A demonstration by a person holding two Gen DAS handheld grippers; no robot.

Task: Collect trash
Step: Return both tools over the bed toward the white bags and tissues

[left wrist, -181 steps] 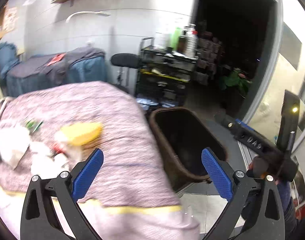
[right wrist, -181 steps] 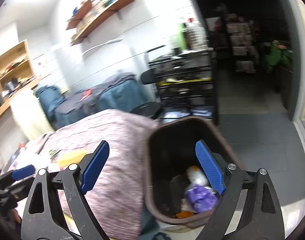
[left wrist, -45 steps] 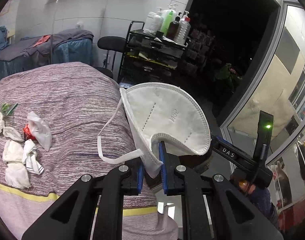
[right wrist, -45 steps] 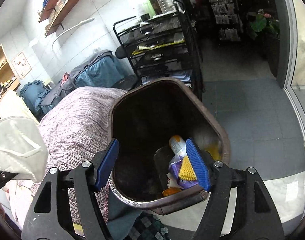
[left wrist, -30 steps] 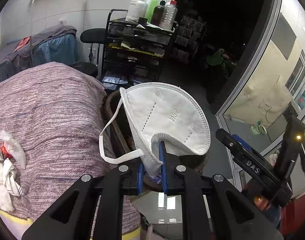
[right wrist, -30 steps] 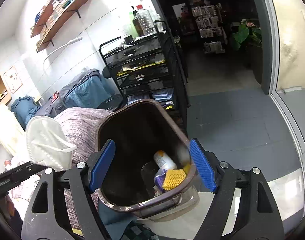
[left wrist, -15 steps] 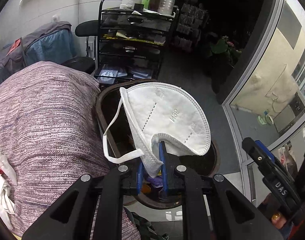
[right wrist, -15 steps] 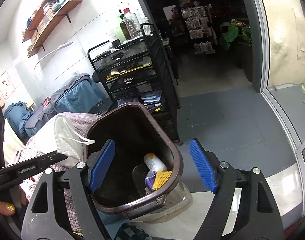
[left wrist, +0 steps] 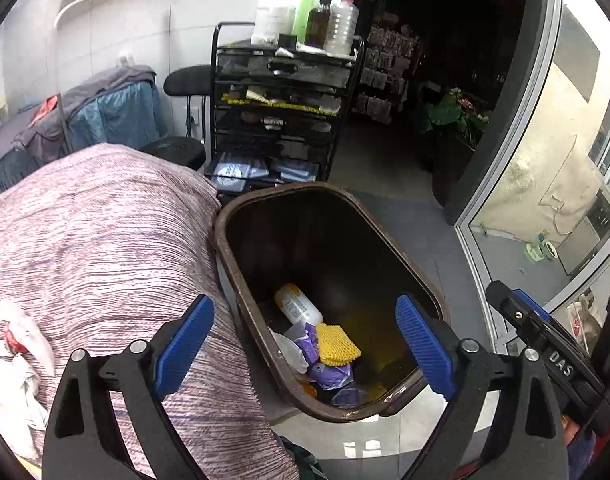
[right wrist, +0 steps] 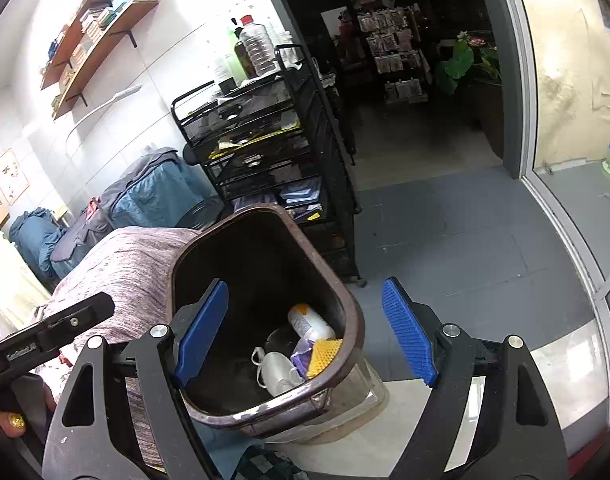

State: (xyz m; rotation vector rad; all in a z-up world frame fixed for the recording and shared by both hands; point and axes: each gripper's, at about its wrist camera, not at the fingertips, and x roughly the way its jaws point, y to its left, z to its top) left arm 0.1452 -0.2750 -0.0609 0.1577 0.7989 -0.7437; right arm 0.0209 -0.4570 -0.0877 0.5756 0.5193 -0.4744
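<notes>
A: The brown bin (left wrist: 389,248) stands on the floor, its rim just beside the edge of the bed (left wrist: 97,240). What worries you most?

B: The bin itself. The right gripper (right wrist: 305,332) hangs over its near rim with jaws apart and nothing between them. A careless swing could knock the rim and tip it, I judge.

A: And the left gripper (left wrist: 305,344)?

B: Its jaws are opening, wide apart, with nothing between the blue pads (left wrist: 423,350). It hovers over the bin mouth. The white mask (right wrist: 275,372) lies inside, on the bottom, beside the yellow mesh (right wrist: 323,356) and the bottle (right wrist: 307,322).

A: So that piece is safe.

B: Yes. The remaining risk is smaller: the crumpled white tissues (left wrist: 13,356) lie on the bedspread, well apart from the bin. They look soft and loose, so a shallow pinch might take only one layer, or snag the cover.

A: Anything else?

B: A light scrap could drift past the rim if it is let go too high.
</notes>
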